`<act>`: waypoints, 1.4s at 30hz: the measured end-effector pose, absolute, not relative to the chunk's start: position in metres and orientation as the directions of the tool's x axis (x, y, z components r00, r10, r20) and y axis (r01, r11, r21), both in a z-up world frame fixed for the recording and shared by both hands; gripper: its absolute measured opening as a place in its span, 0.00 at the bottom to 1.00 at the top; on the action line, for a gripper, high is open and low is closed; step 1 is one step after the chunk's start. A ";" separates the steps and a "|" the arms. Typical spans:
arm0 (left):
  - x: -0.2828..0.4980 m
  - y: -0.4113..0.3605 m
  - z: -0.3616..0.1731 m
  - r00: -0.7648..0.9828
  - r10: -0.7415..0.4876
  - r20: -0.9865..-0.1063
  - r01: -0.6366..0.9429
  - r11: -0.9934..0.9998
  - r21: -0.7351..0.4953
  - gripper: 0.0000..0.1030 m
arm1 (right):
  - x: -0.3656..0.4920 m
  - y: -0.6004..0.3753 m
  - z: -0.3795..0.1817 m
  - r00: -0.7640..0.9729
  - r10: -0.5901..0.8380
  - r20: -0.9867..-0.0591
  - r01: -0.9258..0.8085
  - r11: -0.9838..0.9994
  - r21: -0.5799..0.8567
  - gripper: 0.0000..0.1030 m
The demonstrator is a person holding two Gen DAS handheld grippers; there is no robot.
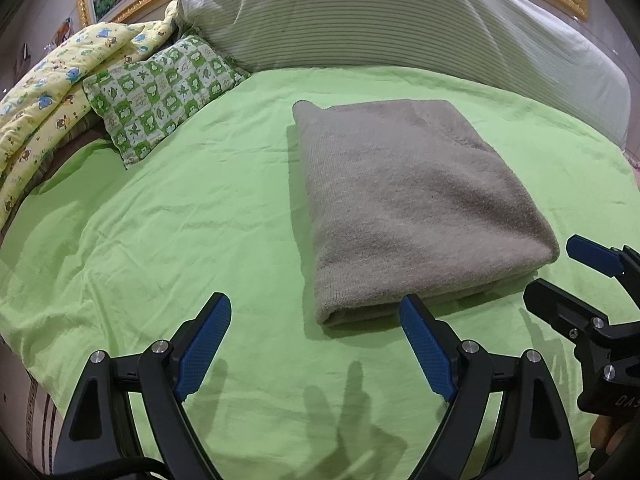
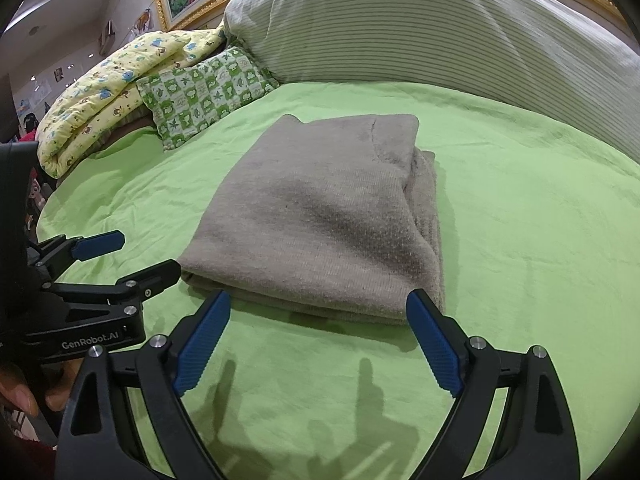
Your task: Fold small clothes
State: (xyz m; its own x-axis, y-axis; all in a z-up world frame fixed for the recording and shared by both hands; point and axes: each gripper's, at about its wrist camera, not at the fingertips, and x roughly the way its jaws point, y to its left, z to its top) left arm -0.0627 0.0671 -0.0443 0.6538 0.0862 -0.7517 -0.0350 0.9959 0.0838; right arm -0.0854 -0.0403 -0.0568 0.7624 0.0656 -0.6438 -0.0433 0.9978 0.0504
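1. The folded grey garment (image 1: 416,204) lay on the green bed sheet (image 1: 180,220).
2. The left gripper (image 1: 316,320) stood spread wide, its fingers (image 1: 208,344) holding nothing, just short of the garment.
3. The right gripper (image 2: 318,318) gaped equally wide and empty at the garment's near edge.

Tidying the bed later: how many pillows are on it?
2: a big striped pillow along the headboard, and a small green checked pillow left of it beside the quilt. The quilt could hide more.

Grey-brown knit garment (image 1: 412,200) on plain lime-green sheet (image 1: 180,220); at 10 o'clock a green-and-white checked pillow (image 1: 160,92) and yellow animal-print quilt (image 1: 52,92); at 12 o'clock a pale striped bolster (image 1: 400,20); gripper pads (image 1: 204,344) blue on black.
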 end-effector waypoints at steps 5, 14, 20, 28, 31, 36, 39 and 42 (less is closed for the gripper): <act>-0.064 0.066 -0.043 0.657 0.082 -0.750 -0.042 0.996 0.072 0.85 | -0.083 -0.042 -0.052 0.767 0.068 -0.638 -0.044 0.998 0.054 0.87; -0.062 0.060 -0.034 0.668 0.066 -0.741 -0.045 0.998 0.049 0.88 | -0.076 -0.044 -0.044 0.773 0.077 -0.630 -0.046 0.997 0.065 0.87; -0.061 0.061 -0.034 0.669 0.072 -0.739 -0.054 0.997 0.049 0.89 | -0.072 -0.045 -0.041 0.778 0.078 -0.623 -0.042 0.997 0.072 0.88; -0.060 0.062 -0.034 0.665 0.073 -0.743 -0.055 0.997 0.048 0.89 | -0.070 -0.045 -0.040 0.775 0.078 -0.627 -0.041 0.996 0.074 0.88; -0.058 0.062 -0.034 0.662 0.073 -0.746 -0.056 0.997 0.048 0.90 | -0.069 -0.046 -0.040 0.772 0.076 -0.631 -0.035 0.996 0.077 0.88; -0.056 0.064 -0.035 0.658 0.070 -0.749 -0.054 0.997 0.047 0.90 | -0.068 -0.047 -0.041 0.770 0.076 -0.633 -0.034 0.996 0.078 0.88; -0.055 0.064 -0.034 0.659 0.069 -0.749 -0.051 0.998 0.047 0.90 | -0.067 -0.048 -0.041 0.769 0.080 -0.634 -0.037 0.996 0.080 0.88; -0.056 0.063 -0.033 0.660 0.069 -0.748 -0.052 0.998 0.046 0.90 | -0.068 -0.048 -0.041 0.769 0.077 -0.634 -0.032 0.996 0.081 0.88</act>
